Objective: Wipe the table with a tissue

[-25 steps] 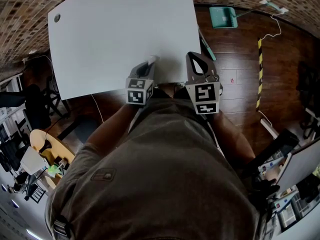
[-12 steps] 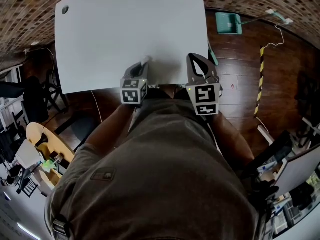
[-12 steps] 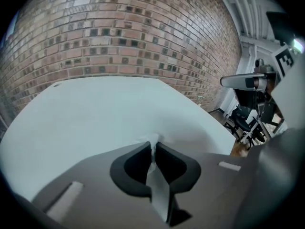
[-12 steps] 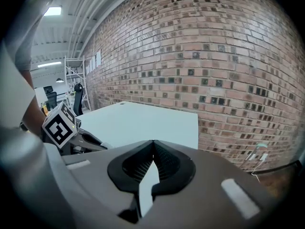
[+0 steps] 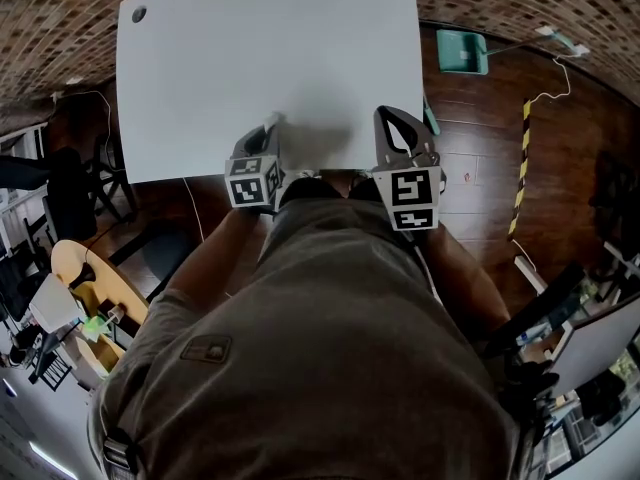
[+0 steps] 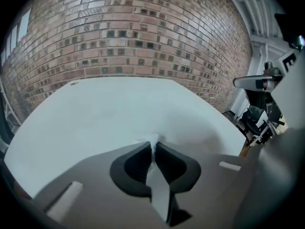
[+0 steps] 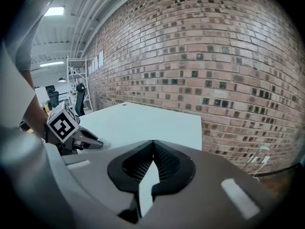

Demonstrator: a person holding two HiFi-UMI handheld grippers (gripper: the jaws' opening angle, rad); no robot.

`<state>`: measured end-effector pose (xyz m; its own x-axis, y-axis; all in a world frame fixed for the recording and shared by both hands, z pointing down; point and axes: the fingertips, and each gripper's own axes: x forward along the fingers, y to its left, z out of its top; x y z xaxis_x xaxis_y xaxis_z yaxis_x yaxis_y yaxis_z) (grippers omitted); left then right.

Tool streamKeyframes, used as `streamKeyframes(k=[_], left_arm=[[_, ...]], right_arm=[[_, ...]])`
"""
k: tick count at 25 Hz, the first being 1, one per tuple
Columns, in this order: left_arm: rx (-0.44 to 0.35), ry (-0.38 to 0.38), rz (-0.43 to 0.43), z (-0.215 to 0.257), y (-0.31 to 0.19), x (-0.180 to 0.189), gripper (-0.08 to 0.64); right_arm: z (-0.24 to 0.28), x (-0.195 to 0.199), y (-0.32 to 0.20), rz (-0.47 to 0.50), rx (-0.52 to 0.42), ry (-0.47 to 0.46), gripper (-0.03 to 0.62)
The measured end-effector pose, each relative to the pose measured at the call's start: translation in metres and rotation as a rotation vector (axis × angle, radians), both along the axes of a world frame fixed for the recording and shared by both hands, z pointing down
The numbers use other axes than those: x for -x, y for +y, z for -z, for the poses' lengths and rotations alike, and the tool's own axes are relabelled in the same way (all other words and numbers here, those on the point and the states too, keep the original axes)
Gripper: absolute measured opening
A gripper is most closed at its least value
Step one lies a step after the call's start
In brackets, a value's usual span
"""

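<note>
Shifted leftward along white rectangular table (image 5: 260, 58) – left gripper (image 5: 267, 129) clamped on crumpled white tissue (image 6: 151, 140), likely soft, tear-prone, best pinched bunched; right gripper (image 7: 153, 145) closed, empty.

A loft-like office or lab: brick wall (image 7: 205, 56), office chairs (image 7: 80, 98), metal shelving (image 7: 75, 73), ceiling strip lights (image 7: 55, 10).

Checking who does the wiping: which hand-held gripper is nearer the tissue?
Left. The left hand-held gripper is shut on the tissue at the white table's near edge. The right hand-held gripper, shut and empty, is apart to its right.
</note>
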<state>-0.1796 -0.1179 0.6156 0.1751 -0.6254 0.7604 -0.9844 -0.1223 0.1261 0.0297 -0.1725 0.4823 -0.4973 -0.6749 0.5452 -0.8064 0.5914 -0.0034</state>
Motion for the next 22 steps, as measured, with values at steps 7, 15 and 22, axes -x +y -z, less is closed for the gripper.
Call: streamKeyframes(k=[7, 15, 22], left_arm=[[-0.003, 0.032, -0.097, -0.001, -0.004, -0.041, 0.026], [-0.004, 0.064, -0.239, 0.002, -0.004, -0.100, 0.026], [-0.015, 0.055, -0.226, 0.006, -0.005, -0.104, 0.026]], right_arm=[[0.000, -0.015, 0.000, -0.025, 0.003, 0.003, 0.015], [-0.002, -0.032, 0.003, -0.041, 0.003, 0.003, 0.014], [-0.001, -0.037, 0.004, -0.026, -0.002, -0.006, 0.014]])
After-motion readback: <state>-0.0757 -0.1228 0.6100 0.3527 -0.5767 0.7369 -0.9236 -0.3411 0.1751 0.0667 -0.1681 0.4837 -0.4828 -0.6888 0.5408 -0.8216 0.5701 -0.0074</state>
